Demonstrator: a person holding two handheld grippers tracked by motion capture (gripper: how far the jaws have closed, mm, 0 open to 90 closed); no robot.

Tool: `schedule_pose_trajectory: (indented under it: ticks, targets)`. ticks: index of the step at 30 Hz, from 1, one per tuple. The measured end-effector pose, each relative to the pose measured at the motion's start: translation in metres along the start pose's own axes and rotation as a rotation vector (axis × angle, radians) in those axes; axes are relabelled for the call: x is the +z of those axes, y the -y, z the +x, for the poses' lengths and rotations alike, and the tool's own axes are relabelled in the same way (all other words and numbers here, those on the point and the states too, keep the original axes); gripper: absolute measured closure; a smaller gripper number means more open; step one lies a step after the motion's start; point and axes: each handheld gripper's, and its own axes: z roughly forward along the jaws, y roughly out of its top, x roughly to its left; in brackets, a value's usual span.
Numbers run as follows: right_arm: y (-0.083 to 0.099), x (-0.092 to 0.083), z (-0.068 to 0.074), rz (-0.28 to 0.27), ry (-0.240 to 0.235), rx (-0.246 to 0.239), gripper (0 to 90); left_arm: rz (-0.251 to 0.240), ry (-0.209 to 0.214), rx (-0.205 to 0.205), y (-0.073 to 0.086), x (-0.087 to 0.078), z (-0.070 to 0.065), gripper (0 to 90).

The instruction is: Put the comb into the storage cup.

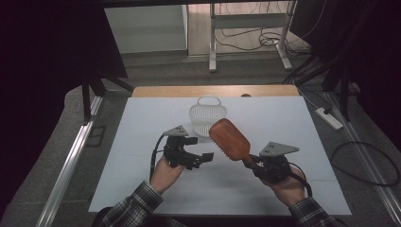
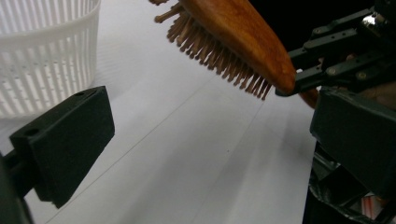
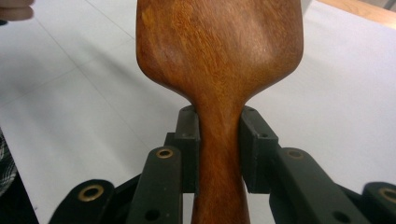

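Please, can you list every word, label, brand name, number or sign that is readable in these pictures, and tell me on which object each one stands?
There are none.
Wooden hairbrush: plain wood grain, no brand mark on the side in view.
White basket: plain plastic mesh, no label.
Right gripper and left gripper: black parts, screw holes, no lettering.
White table cover: blank.

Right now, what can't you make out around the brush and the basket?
- hairbrush: right gripper view, bristles hidden behind its wooden back; head cut by top edge.
- basket: left gripper view, cut by left and top edges; inside unseen.
- left gripper: high view, too small and dark.
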Motion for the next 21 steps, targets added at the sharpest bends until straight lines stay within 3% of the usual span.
schedule_pose_trajectory:
  ticks: [8,21]
  targets:
    - [-0.002,0.008,0.013,-0.014,-0.021,-0.015,72.0,-0.01,0.034,-0.046,0.0,0.008,-0.001,0.1]
    - [-0.002,0.016,0.027,-0.03,-0.043,-0.03,72.0,-0.019,0.035,-0.098,-0.002,0.014,0.001,0.1]
